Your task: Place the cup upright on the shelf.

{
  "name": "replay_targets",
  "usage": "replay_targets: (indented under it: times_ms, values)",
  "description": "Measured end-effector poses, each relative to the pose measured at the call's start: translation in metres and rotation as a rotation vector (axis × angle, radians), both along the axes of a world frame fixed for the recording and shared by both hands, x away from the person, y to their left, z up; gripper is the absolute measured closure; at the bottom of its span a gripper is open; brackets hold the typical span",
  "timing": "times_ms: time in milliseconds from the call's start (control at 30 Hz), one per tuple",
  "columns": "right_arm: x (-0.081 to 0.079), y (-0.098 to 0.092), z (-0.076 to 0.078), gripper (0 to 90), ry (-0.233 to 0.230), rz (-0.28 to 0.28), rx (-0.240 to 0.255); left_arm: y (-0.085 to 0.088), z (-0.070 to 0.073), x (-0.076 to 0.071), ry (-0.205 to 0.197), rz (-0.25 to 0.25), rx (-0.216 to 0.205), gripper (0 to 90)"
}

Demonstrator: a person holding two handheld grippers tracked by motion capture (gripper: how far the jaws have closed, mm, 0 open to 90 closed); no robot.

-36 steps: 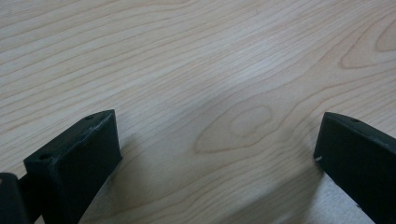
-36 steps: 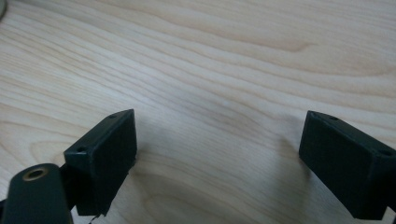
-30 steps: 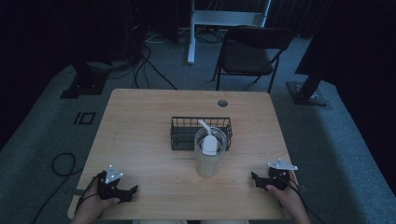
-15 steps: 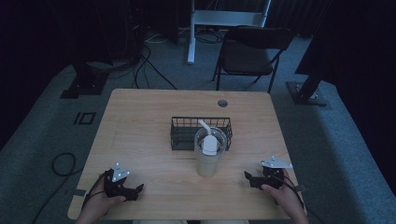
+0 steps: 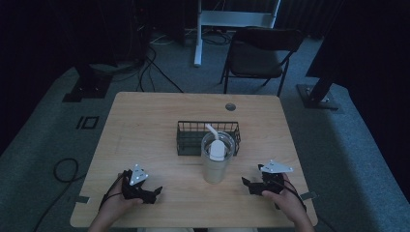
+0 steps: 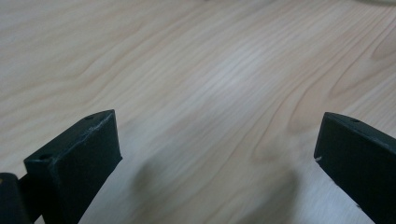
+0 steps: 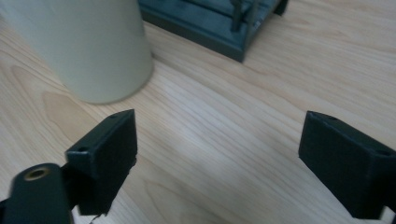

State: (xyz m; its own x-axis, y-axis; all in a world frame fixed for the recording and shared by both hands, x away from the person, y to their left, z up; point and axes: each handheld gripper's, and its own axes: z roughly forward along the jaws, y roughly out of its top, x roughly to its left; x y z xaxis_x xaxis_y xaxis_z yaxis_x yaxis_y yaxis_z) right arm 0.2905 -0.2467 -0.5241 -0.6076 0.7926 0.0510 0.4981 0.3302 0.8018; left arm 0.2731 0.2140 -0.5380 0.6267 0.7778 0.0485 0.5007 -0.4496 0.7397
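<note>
A pale translucent cup [image 5: 215, 161] stands upright near the middle of the wooden table [image 5: 145, 125], with a white object [image 5: 217, 150] inside it and a white straw [image 5: 211, 130] leaning out toward 11 o'clock. Touching or just behind the cup, at its 12 o'clock, sits a dark wire basket [image 5: 193, 137]; what lies inside the basket is too dim to tell. In the right gripper view the cup's pale wall [image 7: 84, 46] rises at 11 o'clock and a corner of the basket [image 7: 219, 28] shows at 12 o'clock, both resting on the wood. The right gripper [image 5: 251, 186] sits at the cup's 4 o'clock, near it but apart, held in the person's right hand [image 5: 285, 200] and pointing toward 9 o'clock; its jaws stand wide apart with bare wood between them. The left gripper [image 5: 152, 194] lies at the cup's 8 o'clock, farther off, held in the left hand [image 5: 116, 205] and pointing toward 3 o'clock; its jaws also stand wide apart over bare tabletop. Beyond the table's far edge, at 12 o'clock, a dark folding chair [image 5: 261, 53] stands on grey carpet [image 5: 43, 130], with cables [image 5: 145, 63] trailing at 11 o'clock.
</note>
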Motion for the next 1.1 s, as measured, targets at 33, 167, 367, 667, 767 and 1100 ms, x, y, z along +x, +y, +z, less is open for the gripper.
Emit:
replay_targets:
  times_ms: [33, 167, 367, 667, 767, 1100]
  values:
    - [0.000, 0.000, 0.000, 13.4, 0.000, 0.000, 0.000, -0.003, 0.000, 0.001, -0.007, -0.004, -0.003, 0.6]
    - [0.002, 0.006, 0.008, 13.5, -0.021, 0.035, 0.029, -0.019, 0.004, 0.005, -0.040, -0.038, -0.053, 0.6]
    - [0.003, 0.013, 0.017, 13.5, -0.040, 0.075, 0.066, -0.034, 0.007, 0.009, -0.076, -0.075, -0.069, 0.6]
    - [0.005, 0.024, 0.022, 13.8, -0.076, 0.148, 0.122, -0.063, 0.013, 0.014, -0.122, -0.146, -0.104, 0.6]
    - [0.005, 0.029, 0.024, 13.9, -0.095, 0.188, 0.151, -0.076, 0.014, 0.016, -0.133, -0.177, -0.130, 0.6]
    - [0.008, 0.039, 0.034, 15.0, -0.147, 0.256, 0.221, -0.107, 0.012, 0.023, -0.149, -0.252, -0.156, 0.7]
